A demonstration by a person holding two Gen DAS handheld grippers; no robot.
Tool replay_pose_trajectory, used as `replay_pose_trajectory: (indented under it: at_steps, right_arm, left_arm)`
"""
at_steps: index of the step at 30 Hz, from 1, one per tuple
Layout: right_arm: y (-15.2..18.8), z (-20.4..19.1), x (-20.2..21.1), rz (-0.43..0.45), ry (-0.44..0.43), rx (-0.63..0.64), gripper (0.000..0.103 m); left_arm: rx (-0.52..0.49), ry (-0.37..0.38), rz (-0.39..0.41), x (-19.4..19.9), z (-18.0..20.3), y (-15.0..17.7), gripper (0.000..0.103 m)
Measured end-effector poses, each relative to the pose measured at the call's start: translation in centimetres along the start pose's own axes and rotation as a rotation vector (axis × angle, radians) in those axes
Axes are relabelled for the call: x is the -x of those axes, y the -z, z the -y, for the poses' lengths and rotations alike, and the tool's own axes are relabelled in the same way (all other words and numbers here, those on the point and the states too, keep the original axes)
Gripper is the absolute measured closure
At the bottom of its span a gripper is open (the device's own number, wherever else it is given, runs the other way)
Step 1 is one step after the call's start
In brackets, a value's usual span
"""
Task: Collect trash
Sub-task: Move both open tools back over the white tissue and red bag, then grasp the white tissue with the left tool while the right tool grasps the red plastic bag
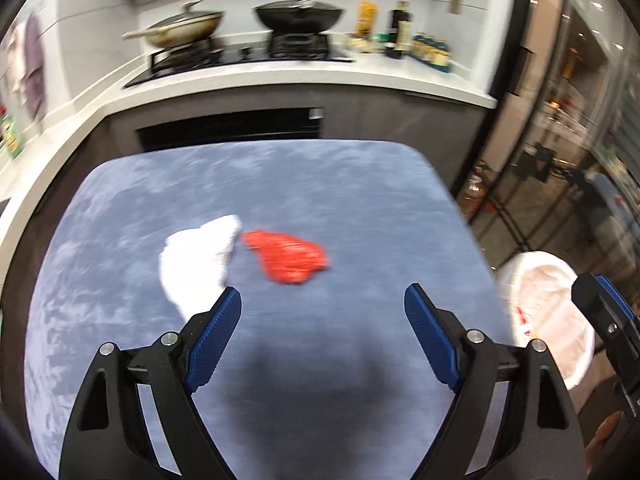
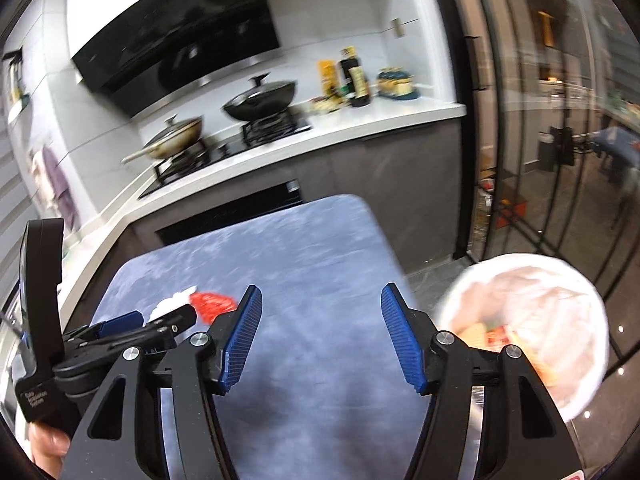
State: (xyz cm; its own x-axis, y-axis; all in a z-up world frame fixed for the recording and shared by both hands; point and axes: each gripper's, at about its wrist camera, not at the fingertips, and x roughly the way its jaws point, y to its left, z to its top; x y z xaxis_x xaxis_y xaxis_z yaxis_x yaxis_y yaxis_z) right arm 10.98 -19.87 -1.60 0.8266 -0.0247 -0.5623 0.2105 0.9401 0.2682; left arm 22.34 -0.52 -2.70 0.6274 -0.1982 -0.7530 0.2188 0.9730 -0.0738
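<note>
Beyond the left jaws (image 1: 322,298), on the blue surface (image 1: 360,208): a white tissue (image 1: 198,258) and a red wrapper (image 1: 290,256), side by side, tips nearly touching. Tissue ahead and to the left, its near end passing just behind the left finger's tip; whether touching, cannot tell. Wrapper straight ahead, apart from both fingers. Left jaws spread wide, nothing between the blue pads (image 1: 430,338) but bare surface and a dark shadow. Off to the right of them, past the surface's edge and lower, a white bin (image 1: 548,312) with a pale liner, partly hidden by the other tool's black frame.

Ahead of the right jaws (image 2: 322,304), bare blue surface only. Right jaws standing moderately apart, holding nothing. To their left, the left tool seen from the side, black body and blue pad, gripped from below by a hand (image 2: 50,448). Just past the left finger's tip, the wrapper (image 2: 212,304), with the tissue (image 2: 172,304) further left, partly covered by the left tool. To the right of the right jaws, lower down, the bin (image 2: 520,344), round and open, with scraps of yellow and red trash inside.

Farther ahead of both, blurred: a counter (image 1: 360,70) with a hob, a pale lidded pan (image 1: 186,26), a black lidded wok (image 1: 300,12), and bottles (image 1: 400,28). Black hood (image 2: 180,28) above. Glass doors (image 2: 560,160) on the right.
</note>
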Motion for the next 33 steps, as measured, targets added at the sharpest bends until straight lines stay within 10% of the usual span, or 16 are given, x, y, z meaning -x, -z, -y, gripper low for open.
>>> replay_pose_trajectory:
  at_steps: [12,33]
  right_arm:
    - [1.8,-8.7,-8.3,-0.125,-0.09,0.071,0.043]
    - [3.5,-12.4,-18.9,-0.262,-0.113,0.091,0.036]
  left_arm:
    - [0.121,-0.05,-0.052,-3.2,-9.4,0.5,0.023]
    - [0.167,0.022,-0.137,-9.7,-13.1,0.4,0.038]
